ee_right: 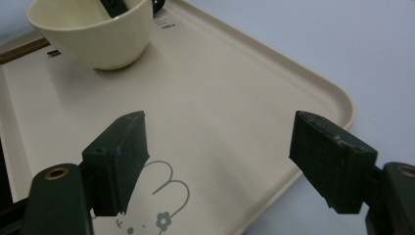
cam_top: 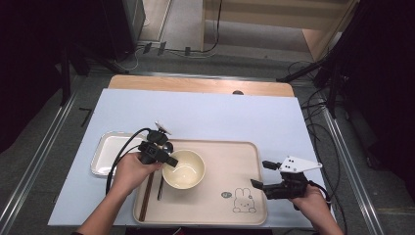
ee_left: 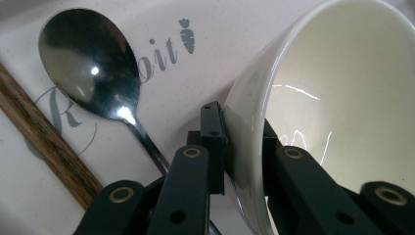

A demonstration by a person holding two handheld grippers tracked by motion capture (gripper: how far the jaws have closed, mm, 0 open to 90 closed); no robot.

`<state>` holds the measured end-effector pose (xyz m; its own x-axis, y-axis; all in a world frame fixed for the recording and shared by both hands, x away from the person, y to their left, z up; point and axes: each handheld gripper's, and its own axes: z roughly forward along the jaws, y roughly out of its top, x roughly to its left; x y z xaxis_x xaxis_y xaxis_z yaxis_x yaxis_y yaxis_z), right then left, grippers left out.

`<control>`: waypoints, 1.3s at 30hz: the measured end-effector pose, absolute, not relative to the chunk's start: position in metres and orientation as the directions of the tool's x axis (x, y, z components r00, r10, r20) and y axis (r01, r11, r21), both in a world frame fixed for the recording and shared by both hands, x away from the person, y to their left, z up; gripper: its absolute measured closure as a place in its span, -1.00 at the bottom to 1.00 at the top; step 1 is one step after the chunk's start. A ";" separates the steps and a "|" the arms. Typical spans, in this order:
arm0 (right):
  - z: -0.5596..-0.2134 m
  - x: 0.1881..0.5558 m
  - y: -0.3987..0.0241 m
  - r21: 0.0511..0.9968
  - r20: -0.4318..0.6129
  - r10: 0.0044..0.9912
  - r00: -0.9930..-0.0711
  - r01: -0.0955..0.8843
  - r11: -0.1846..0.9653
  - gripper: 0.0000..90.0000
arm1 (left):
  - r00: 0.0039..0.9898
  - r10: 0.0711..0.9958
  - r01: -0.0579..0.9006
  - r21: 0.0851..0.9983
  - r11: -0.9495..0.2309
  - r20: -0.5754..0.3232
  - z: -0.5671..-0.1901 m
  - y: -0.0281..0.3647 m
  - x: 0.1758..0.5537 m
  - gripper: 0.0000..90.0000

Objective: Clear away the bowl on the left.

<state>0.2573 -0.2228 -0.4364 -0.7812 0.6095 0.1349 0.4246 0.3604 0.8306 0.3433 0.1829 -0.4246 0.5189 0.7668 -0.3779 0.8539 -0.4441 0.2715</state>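
Observation:
A cream bowl [cam_top: 185, 169] sits on the beige tray [cam_top: 230, 161], left of its middle. My left gripper [cam_top: 169, 159] is shut on the bowl's left rim; in the left gripper view the bowl [ee_left: 337, 98] wall runs between the two jaws, one pad outside and one inside. A metal spoon [ee_left: 90, 63] and brown chopsticks [ee_left: 44, 142] lie on the tray beside the bowl. My right gripper [cam_top: 260, 175] hovers open over the tray's right part near a rabbit drawing [ee_right: 161, 205], its wide gap holding nothing. The bowl [ee_right: 93, 32] shows far off in the right gripper view.
A white rectangular plate [cam_top: 108, 152] lies on the pale blue table cover [cam_top: 210, 115] left of the tray. The wooden table edge [cam_top: 195, 84] runs along the back. Cables and stands lie on the floor beyond and to the right.

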 end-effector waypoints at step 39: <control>-0.436 0.257 -0.222 0.830 0.137 0.606 -0.784 0.425 0.362 -0.51 | 0.484 0.765 0.866 0.360 -0.348 -0.424 -0.388 0.237 0.342 -0.02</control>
<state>0.2573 -0.2219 -0.4361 -0.7839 0.6056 0.1370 0.4245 0.3618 0.8300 0.3416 0.2367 -0.3881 0.4843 0.7653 -0.4240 0.8655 -0.3482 0.3600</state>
